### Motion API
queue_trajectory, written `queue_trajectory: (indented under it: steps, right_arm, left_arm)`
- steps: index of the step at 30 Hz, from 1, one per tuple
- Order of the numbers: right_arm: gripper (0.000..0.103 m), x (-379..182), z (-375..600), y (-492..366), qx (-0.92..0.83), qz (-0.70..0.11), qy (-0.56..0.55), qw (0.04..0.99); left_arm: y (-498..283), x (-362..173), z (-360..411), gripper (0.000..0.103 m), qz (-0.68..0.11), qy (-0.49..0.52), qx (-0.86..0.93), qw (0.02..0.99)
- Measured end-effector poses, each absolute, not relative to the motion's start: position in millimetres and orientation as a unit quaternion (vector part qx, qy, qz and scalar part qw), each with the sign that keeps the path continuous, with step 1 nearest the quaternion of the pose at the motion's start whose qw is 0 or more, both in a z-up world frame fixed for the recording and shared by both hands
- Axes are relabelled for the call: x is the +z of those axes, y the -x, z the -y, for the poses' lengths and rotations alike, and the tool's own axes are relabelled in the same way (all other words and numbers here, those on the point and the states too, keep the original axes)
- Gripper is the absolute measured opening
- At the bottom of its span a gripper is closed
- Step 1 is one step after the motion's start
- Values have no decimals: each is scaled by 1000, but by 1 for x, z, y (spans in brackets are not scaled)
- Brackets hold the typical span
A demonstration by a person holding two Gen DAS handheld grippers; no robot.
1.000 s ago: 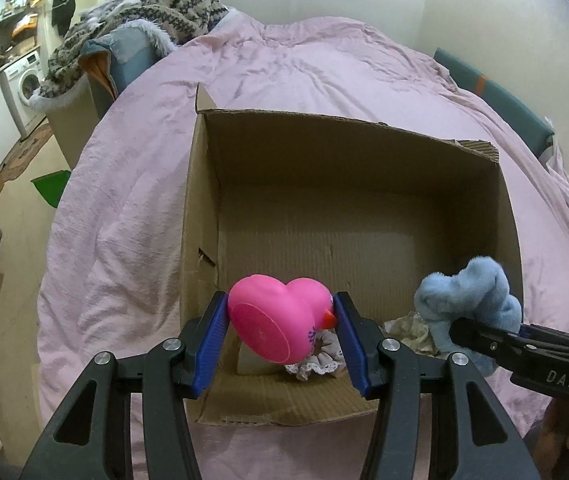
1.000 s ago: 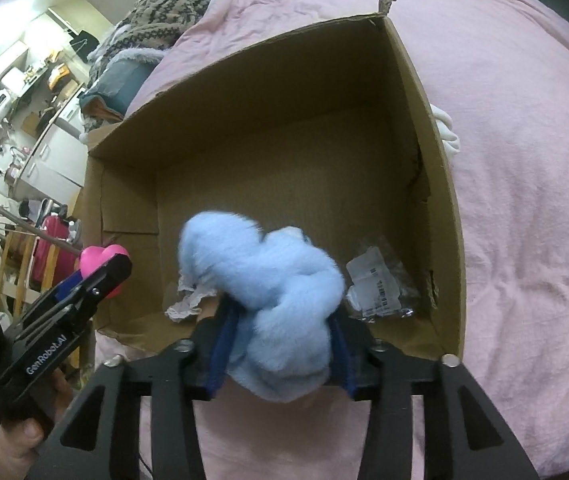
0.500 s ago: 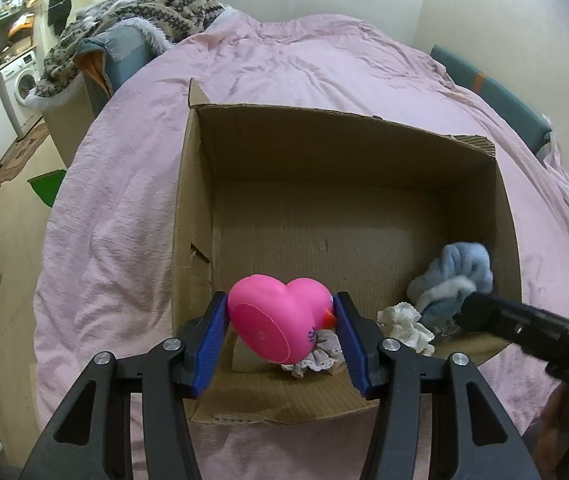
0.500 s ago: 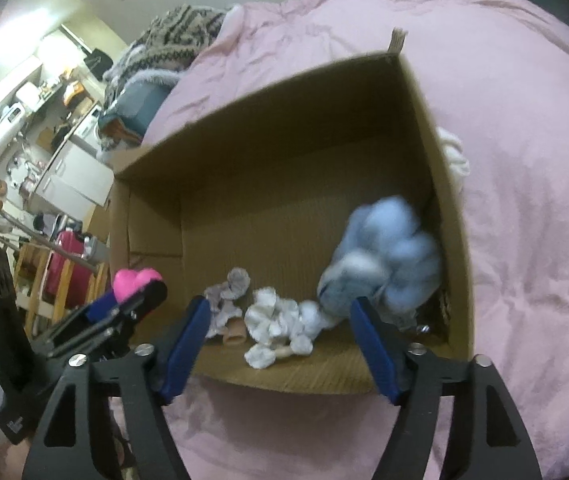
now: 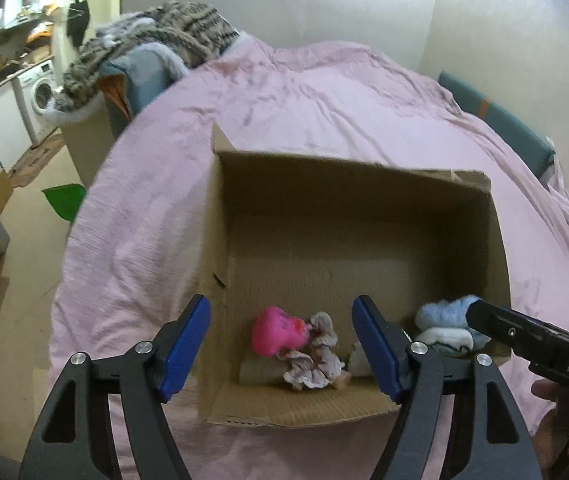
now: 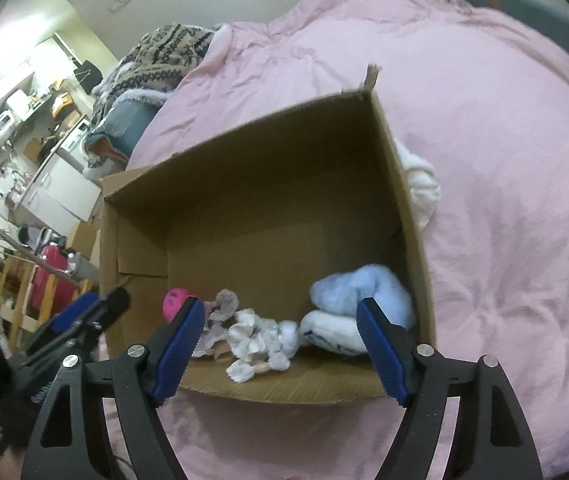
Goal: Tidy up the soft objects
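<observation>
An open cardboard box (image 5: 324, 188) (image 6: 244, 148) stands on a pink bed. Inside, near its front wall, lie a pink rubber duck (image 5: 276, 330) (image 6: 174, 304), a frilly beige cloth (image 5: 316, 356) (image 6: 220, 320), a white frilly piece (image 6: 256, 340) and a fluffy light-blue toy (image 5: 444, 316) (image 6: 364, 292) on a white item at the right. My left gripper (image 5: 282, 350) is open and empty above the box's front edge. My right gripper (image 6: 280, 350) is open and empty, also at the front edge.
The pink duvet (image 5: 304, 92) (image 6: 504, 160) surrounds the box. A white soft item (image 6: 420, 184) lies on the bed against the box's right wall. A patterned blanket pile (image 5: 156, 36) sits at the bed's far left. The floor and kitchen furniture (image 5: 12, 100) lie to the left.
The left gripper opened and the pink duck dropped into the box. The right gripper had let go of the blue toy, which now rests in the box's right corner. Both grippers drew back.
</observation>
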State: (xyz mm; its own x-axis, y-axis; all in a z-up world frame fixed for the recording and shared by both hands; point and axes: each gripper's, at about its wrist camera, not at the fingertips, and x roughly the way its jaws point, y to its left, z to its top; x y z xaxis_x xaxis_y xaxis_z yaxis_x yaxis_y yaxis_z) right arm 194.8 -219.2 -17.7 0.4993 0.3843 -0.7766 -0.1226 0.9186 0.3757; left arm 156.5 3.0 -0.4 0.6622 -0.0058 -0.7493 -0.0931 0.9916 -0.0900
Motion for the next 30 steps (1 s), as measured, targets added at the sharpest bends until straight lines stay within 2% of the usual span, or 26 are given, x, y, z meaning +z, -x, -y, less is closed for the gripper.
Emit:
queue_trajectory:
  steps: [2, 5, 6, 8, 12, 14, 30]
  right_arm:
    - [103, -14, 221, -193, 146, -469, -135, 861]
    - [103, -6, 225, -186, 142, -453, -139, 869]
    - [103, -4, 227, -184, 141, -451, -140, 870]
    - [103, 0, 230, -178, 138, -445, -141, 874]
    - [103, 10, 236, -164, 132, -430, -135, 883]
    - [103, 15, 238, -157, 129, -421, -132, 888]
    - [103, 28, 229, -100, 112, -385, -87, 912]
  left_arm:
    - [-153, 5, -4, 71, -404, 56, 29, 913]
    - [-148, 12, -4, 72, -398, 43, 29, 916]
    - [-145, 14, -4, 74, -396, 42, 25, 917]
    - [-137, 20, -6, 91, -389, 43, 27, 920]
    - [-119, 33, -11, 96, -368, 34, 32, 929]
    - [-112, 37, -14, 103, -364, 37, 30, 930]
    - [-51, 49, -20, 103, -356, 5, 43, 934]
